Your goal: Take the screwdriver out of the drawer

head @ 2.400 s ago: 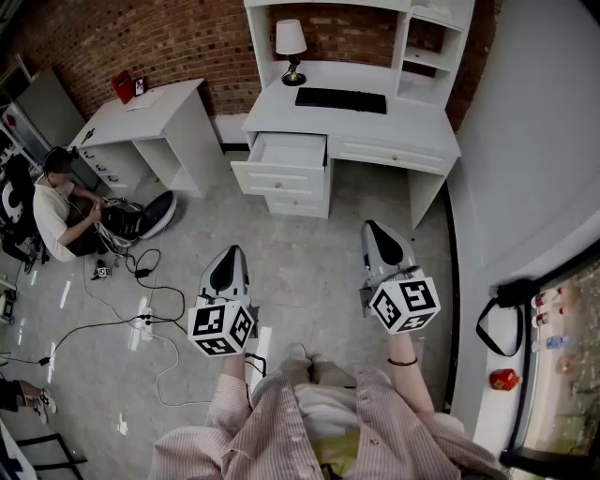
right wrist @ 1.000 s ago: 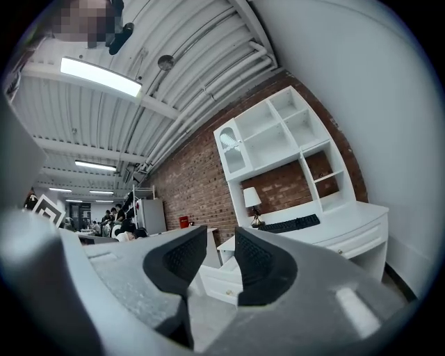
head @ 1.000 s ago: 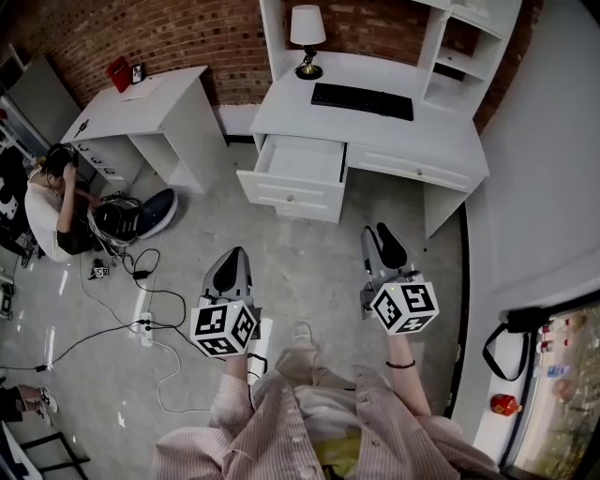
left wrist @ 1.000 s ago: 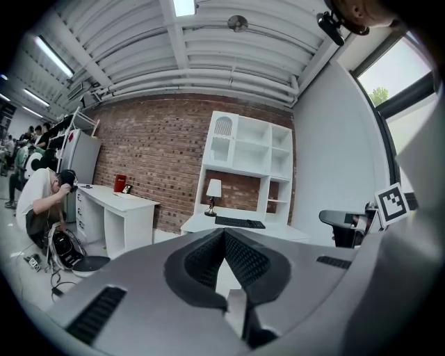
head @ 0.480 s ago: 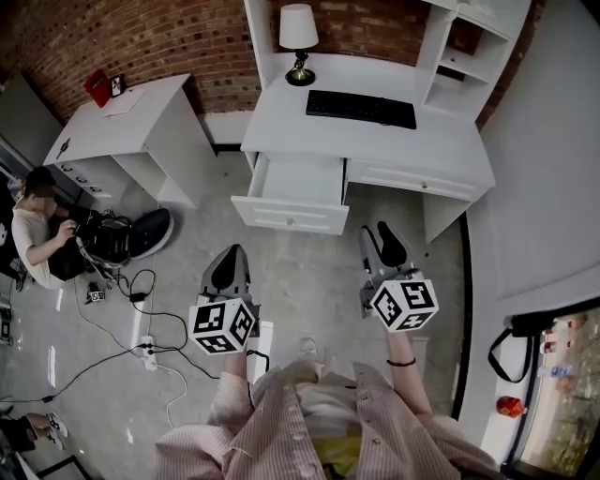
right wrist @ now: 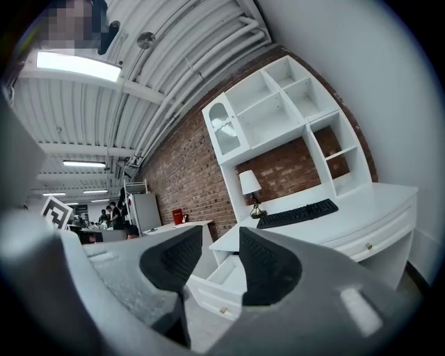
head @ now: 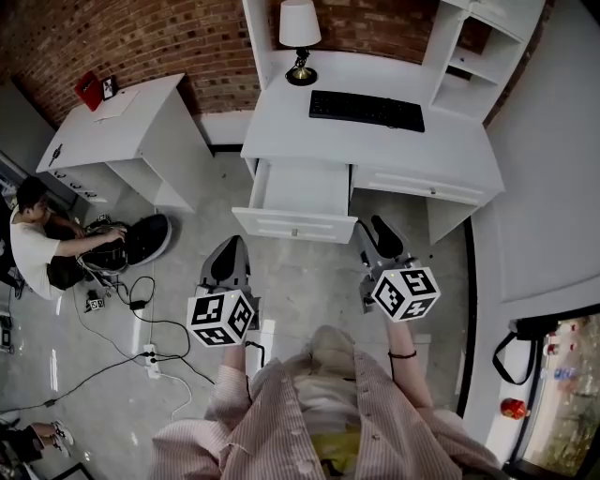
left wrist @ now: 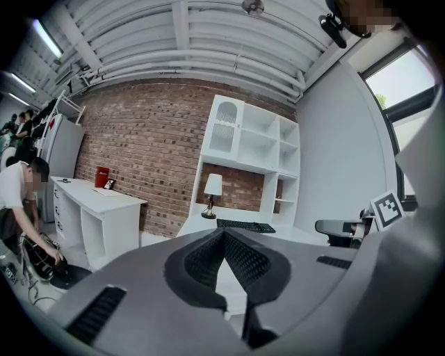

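Note:
The white desk's left drawer [head: 295, 226] stands pulled out, and what I see of its inside is bare white; no screwdriver shows in any view. My left gripper [head: 232, 243] hovers over the floor just short of the drawer's left corner. In the left gripper view the left gripper [left wrist: 224, 235] is shut, tips touching, with nothing held. My right gripper [head: 376, 226] is level with the drawer's right end. Its jaws have just been opening, and the right gripper [right wrist: 221, 245] stands open with nothing between the pads; the drawer [right wrist: 224, 273] shows through the gap.
On the desk [head: 281, 112] sit a keyboard [head: 367, 109] and a lamp [head: 300, 28], under a shelf hutch. A second white desk [head: 122, 122] stands left. A person [head: 33, 248] sits on the floor by cables [head: 141, 319]. The wall [head: 553, 169] runs along the right.
The desk and open drawer have come nearer in the head view as both grippers moved forward towards them. The seated person on the floor has shifted his arms.

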`<state>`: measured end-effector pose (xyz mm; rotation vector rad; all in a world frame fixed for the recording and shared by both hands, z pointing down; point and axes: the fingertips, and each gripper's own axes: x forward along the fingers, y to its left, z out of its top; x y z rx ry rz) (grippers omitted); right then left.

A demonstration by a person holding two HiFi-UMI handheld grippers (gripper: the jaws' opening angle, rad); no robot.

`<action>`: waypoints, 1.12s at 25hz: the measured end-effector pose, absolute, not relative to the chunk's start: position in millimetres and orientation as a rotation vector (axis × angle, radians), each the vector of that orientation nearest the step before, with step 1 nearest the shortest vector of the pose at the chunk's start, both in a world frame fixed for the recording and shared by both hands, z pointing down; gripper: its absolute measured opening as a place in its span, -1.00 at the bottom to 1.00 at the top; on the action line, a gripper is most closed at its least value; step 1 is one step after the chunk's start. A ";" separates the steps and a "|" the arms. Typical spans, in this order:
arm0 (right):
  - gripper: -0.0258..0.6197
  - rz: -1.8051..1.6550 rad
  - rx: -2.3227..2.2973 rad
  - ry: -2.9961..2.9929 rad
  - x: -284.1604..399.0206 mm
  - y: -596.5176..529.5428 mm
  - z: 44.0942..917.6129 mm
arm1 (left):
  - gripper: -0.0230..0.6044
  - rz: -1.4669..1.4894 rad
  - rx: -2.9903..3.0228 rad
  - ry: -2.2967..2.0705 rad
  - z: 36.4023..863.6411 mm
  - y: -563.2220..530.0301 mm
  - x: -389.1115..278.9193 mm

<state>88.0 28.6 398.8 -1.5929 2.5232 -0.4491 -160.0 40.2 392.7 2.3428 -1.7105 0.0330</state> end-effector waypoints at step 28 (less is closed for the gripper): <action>-0.45 -0.767 -1.246 2.971 42.6 -182.1 490.6 | -0.93 0.191 2.041 -1.703 483.3 -138.7 -154.1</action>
